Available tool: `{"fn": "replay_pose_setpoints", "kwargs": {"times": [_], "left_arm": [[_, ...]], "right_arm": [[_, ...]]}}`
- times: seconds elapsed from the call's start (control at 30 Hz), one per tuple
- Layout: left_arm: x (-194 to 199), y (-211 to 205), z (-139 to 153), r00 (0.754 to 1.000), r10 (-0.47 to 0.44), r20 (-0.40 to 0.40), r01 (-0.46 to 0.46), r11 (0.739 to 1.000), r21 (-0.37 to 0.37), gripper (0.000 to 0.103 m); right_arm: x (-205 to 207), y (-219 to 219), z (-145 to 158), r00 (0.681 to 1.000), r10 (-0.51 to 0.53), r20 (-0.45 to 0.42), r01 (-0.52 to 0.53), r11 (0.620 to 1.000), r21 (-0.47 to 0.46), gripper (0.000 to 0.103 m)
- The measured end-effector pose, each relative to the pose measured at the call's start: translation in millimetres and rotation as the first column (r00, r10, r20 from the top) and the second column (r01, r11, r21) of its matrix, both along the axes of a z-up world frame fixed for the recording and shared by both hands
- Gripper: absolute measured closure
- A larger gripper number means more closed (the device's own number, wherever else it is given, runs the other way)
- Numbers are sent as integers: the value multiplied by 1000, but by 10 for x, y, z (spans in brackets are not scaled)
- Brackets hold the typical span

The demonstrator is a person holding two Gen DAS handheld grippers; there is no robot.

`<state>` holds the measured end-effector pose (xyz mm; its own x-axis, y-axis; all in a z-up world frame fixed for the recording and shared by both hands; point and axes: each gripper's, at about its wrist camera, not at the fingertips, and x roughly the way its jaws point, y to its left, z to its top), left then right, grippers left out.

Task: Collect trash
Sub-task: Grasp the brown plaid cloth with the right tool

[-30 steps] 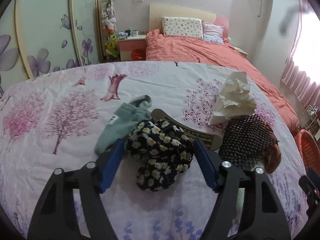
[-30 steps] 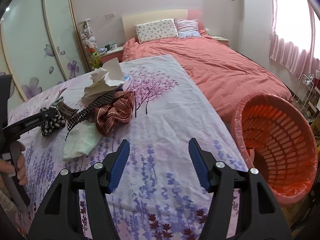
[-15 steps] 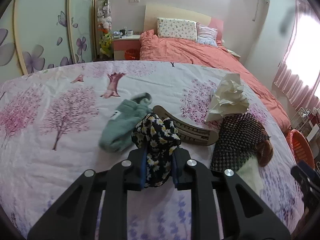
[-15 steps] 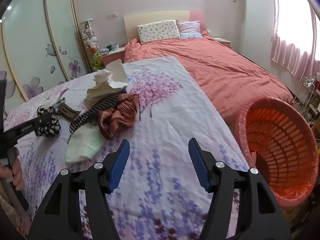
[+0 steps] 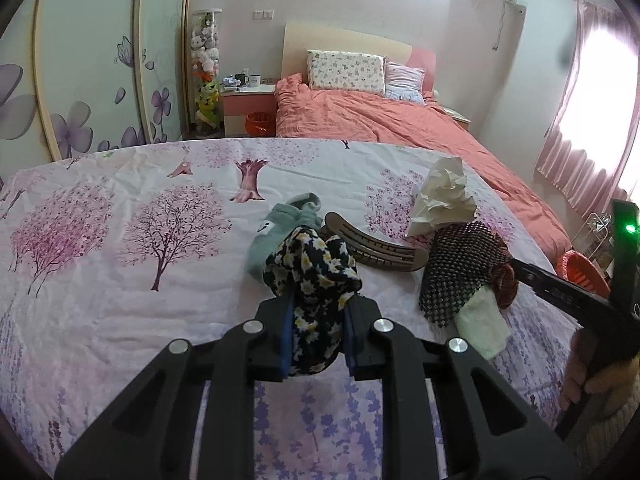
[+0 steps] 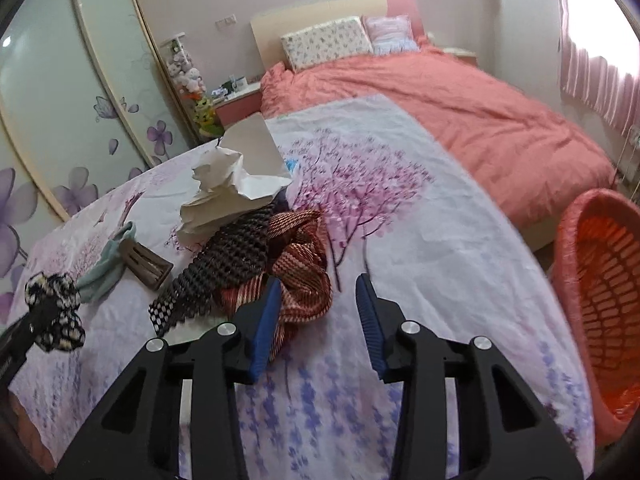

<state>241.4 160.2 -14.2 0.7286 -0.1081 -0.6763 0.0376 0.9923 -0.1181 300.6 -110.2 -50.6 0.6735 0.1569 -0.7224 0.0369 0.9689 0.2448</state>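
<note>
While a crumpled wad of white paper (image 5: pixel 442 196) is seen at the far end of the heap on the flowered sheet (image 5: pixel 120 240), a dark daisy-print cloth (image 5: pixel 314 280) is clamped, bunched and lifted just clear, between the pads of the left gripper (image 5: pixel 314 344), which is tilted downward on the near side of that paper. The right gripper (image 6: pixel 316 320) is angled down nearer the orange basket (image 6: pixel 600 300), its jaws closing around the edge of a red striped cloth (image 6: pixel 304 280), which is touched by one pad only.
</note>
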Motion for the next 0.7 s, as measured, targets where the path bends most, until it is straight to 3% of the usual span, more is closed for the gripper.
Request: {"fn": "replay_pose_setpoints", "kwargs": {"times": [0.1,0.13,0.17,0.23,0.43,0.7], "left_arm": [[-10,-1,-10,1000,0,-4,0,1000,-2,83],[-12,-9,-12,1000,-2,-6,2,1000,-3,83],[-13,-18,-17,1000,-4,-8,4,1000,-3,83],[-13,-36,-25,1000,-7,-12,7,1000,-1,83],[-18,-104,-12,1000,-19,-12,19,1000,2,83],[-46,-302,98,999,-48,8,48,999,6,83]], "right_arm": [[68,23,-59,999,15,-29,-14,999,39,67],[67,26,-73,999,19,-31,-17,999,41,71],[68,44,-84,999,33,-32,-31,999,44,84],[25,67,-75,999,44,-21,-43,999,20,94],[-166,-187,43,1000,-9,12,9,999,42,95],[-468,-468,306,994,-48,102,49,999,-14,96]]}}
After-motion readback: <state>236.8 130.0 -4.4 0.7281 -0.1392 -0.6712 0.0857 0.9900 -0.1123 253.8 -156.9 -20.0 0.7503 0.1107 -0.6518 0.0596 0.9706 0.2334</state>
